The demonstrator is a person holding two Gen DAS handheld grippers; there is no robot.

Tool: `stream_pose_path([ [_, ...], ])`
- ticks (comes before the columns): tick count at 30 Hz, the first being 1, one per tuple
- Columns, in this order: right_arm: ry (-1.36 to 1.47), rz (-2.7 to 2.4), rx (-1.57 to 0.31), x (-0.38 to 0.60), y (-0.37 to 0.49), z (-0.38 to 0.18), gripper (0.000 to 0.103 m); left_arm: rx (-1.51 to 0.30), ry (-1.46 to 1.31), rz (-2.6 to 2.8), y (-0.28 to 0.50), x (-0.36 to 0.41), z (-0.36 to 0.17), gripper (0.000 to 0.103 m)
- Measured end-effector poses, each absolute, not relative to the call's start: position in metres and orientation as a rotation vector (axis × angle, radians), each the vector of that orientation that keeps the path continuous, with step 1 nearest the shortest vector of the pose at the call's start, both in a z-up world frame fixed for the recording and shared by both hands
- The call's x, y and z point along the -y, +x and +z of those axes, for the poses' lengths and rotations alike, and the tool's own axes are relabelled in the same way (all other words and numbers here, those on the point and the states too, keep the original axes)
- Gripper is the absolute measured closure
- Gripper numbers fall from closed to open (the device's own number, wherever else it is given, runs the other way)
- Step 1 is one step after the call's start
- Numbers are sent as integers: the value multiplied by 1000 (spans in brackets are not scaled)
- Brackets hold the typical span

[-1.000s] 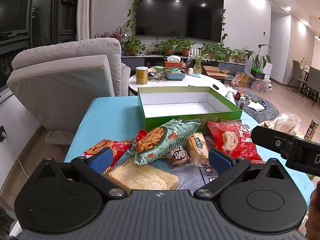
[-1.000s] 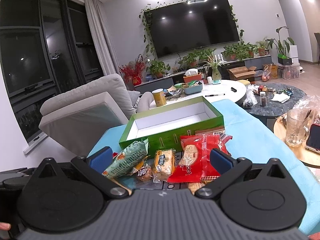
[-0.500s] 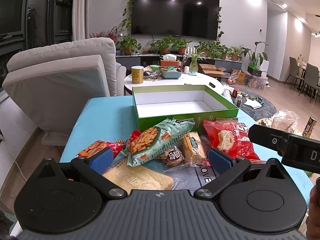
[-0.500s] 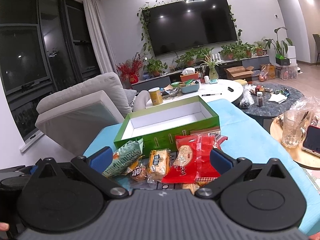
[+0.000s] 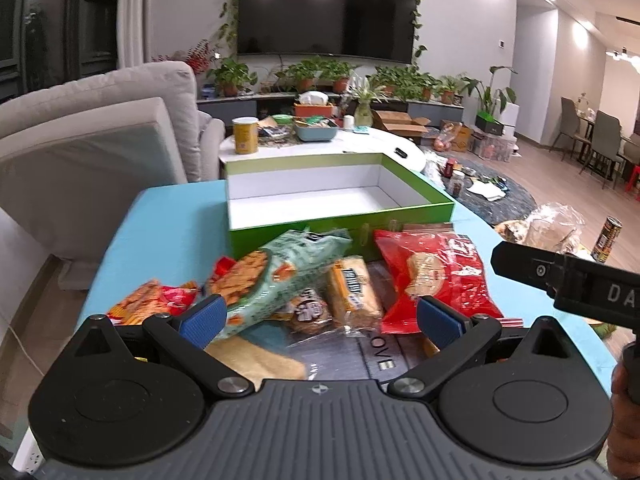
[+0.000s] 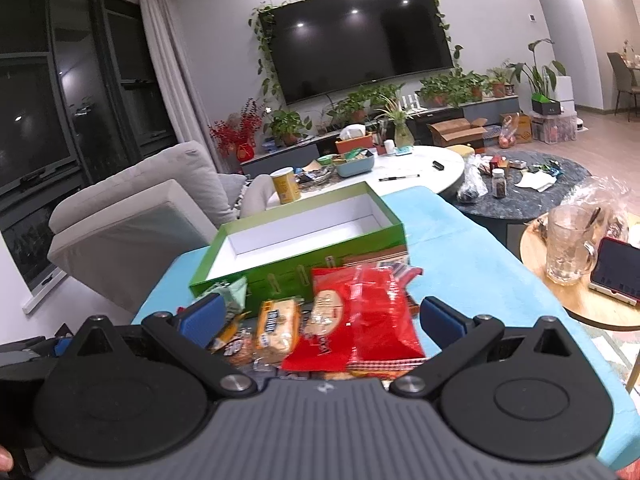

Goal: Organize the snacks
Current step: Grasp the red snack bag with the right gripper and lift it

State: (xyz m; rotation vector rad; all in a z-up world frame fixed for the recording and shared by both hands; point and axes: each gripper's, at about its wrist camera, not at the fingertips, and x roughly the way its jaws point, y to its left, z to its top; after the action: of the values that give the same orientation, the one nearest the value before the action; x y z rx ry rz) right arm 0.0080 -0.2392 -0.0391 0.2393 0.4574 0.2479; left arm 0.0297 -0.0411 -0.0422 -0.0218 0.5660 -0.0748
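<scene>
An empty green box (image 5: 344, 220) with a white inside stands on the blue table (image 5: 168, 220); it also shows in the right wrist view (image 6: 280, 268). In front of it lies a pile of snacks: a green cracker bag (image 5: 276, 276), a red bag (image 5: 436, 276), a yellow bar (image 5: 352, 288), a brown cookie pack (image 5: 308, 314), an orange-red bag (image 5: 148, 300) and bread (image 5: 256, 360). My left gripper (image 5: 320, 318) is open above the pile. My right gripper (image 6: 320, 318) is open over the red bag (image 6: 360, 320) and yellow bar (image 6: 278, 324).
A grey armchair (image 5: 92, 140) stands left of the table. A white round table (image 5: 320, 148) with a yellow can (image 5: 245, 135) is behind the box. A side table with a glass mug (image 6: 568, 248) and a phone (image 6: 616, 272) stands to the right.
Both grippers have moved forward and lower toward the snack pile. The snacks and the box have not moved.
</scene>
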Motion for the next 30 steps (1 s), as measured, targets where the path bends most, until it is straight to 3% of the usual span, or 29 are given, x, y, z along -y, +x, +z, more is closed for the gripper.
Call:
stream_pose_path([
  [5,263,217,-483,256,23,-48,13,-586,-29,-130,45,56,-44,7],
  [7,265,216,-508,263,30,-52,13,-593,-16,-157,52,63,-45,16],
  [11,314,249,-571,280,49,-61,13,-621,-29,-233,68,77,-49,21],
  [13,353,260,-608,289,58,-64,13,-632,-31,-263,76,83,-54,30],
  [18,374,278,-655,293,77,-70,13,-690,-32,-293,106,93,-68,38],
  [23,376,315,-687,287,94,-75,13,-737,-58,-304,132,95,-76,38],
  [30,370,345,-732,283,116,-81,13,-765,-21,-333,150,107,-85,27],
])
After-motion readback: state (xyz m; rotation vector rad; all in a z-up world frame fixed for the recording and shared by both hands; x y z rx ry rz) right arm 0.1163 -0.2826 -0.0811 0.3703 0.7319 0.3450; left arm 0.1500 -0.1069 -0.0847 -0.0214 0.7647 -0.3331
